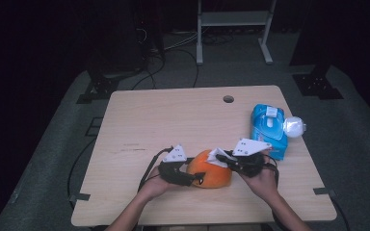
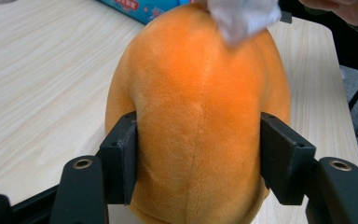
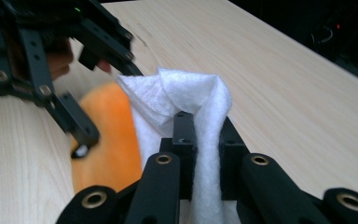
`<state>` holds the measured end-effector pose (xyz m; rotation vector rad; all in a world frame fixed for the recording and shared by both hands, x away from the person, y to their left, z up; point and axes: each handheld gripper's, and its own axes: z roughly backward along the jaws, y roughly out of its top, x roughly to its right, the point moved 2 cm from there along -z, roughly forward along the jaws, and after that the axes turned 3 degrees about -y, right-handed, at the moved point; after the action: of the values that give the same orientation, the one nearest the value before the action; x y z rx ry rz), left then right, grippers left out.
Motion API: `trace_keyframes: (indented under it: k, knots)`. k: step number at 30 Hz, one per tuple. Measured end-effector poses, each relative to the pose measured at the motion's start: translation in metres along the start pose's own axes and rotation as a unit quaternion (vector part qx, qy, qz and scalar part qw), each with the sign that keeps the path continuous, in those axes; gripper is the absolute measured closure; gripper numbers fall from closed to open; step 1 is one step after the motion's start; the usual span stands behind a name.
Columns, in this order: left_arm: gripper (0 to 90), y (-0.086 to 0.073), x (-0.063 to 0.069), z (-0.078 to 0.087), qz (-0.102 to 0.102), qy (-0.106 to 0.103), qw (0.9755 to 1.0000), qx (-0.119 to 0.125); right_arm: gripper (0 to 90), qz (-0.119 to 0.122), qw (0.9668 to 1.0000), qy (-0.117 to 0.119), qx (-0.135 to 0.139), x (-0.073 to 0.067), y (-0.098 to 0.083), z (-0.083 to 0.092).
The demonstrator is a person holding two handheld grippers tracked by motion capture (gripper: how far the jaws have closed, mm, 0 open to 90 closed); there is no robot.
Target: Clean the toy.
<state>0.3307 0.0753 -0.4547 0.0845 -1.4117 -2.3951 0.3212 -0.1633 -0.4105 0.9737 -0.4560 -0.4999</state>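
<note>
An orange plush toy (image 1: 212, 174), rounded like an egg, lies near the table's (image 1: 173, 120) front edge. My left gripper (image 1: 195, 179) is shut on its left end. In the left gripper view both black pads press into the plush toy's (image 2: 200, 107) sides, around my left gripper (image 2: 198, 140). My right gripper (image 1: 221, 158) comes in from the right, shut on a white wipe (image 1: 217, 156). The folded wipe (image 3: 177, 93) bunches up between the closed jaws of my right gripper (image 3: 205, 135) and rests against the top of the plush toy (image 3: 109, 140). The same wipe (image 2: 242, 16) touches the toy's far end.
A blue pack of wipes (image 1: 269, 130) lies at the right of the table, with a white round object (image 1: 294, 127) beside it. A small hole (image 1: 228, 99) sits near the far edge. Beyond the table stand a metal frame (image 1: 233, 29) and floor cables.
</note>
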Motion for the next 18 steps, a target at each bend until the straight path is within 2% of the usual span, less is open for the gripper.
trace_keyframes:
  k: [1,2,5,6,7,8,9,11,14,15,18]
  knots:
    - [36.3,0.0,0.001,0.0,-0.005,-0.007,1.0,-0.003,81.0,-0.021,0.9997,0.01,0.004,0.005,-0.007,0.003]
    - [34.9,0.0,0.001,0.0,-0.005,-0.007,1.0,-0.003,81.0,-0.021,0.9997,0.01,0.004,0.005,-0.007,0.003]
    - [27.6,0.002,0.002,0.002,-0.007,-0.037,0.9993,-0.008,81.1,-0.018,0.9997,0.018,-0.002,0.004,-0.007,0.001]
    - [27.5,0.002,0.002,0.002,-0.007,-0.037,0.9993,-0.008,81.1,-0.018,0.9997,0.018,-0.002,0.004,-0.007,0.001]
    - [28.0,0.002,0.001,0.004,-0.011,-0.046,0.9988,-0.015,81.1,-0.018,0.9996,0.02,-0.006,0.003,-0.008,-0.002]
    - [28.0,0.001,0.001,0.005,-0.014,-0.046,0.9987,-0.017,81.1,-0.018,0.9996,0.02,-0.006,0.003,-0.008,-0.002]
    - [33.0,0.0,0.002,0.006,-0.014,-0.042,0.9989,-0.014,81.1,-0.02,0.9995,0.022,-0.006,0.005,-0.008,-0.003]
    - [37.1,0.0,0.002,0.005,-0.013,-0.035,0.9992,-0.014,81.0,-0.024,0.9994,0.023,-0.005,0.007,-0.009,-0.004]
    - [40.1,0.001,0.002,0.005,-0.011,-0.028,0.9994,-0.017,81.0,-0.026,0.9994,0.02,-0.004,0.009,-0.009,-0.003]
    - [40.5,0.0,0.001,0.004,-0.007,-0.025,0.9995,-0.018,81.1,-0.023,0.9997,0.005,0.002,0.005,-0.006,0.001]
    - [40.5,-0.002,-0.001,0.005,0.002,-0.024,0.9995,-0.019,81.2,0.005,1.0,0.005,0.007,-0.011,0.002,0.002]
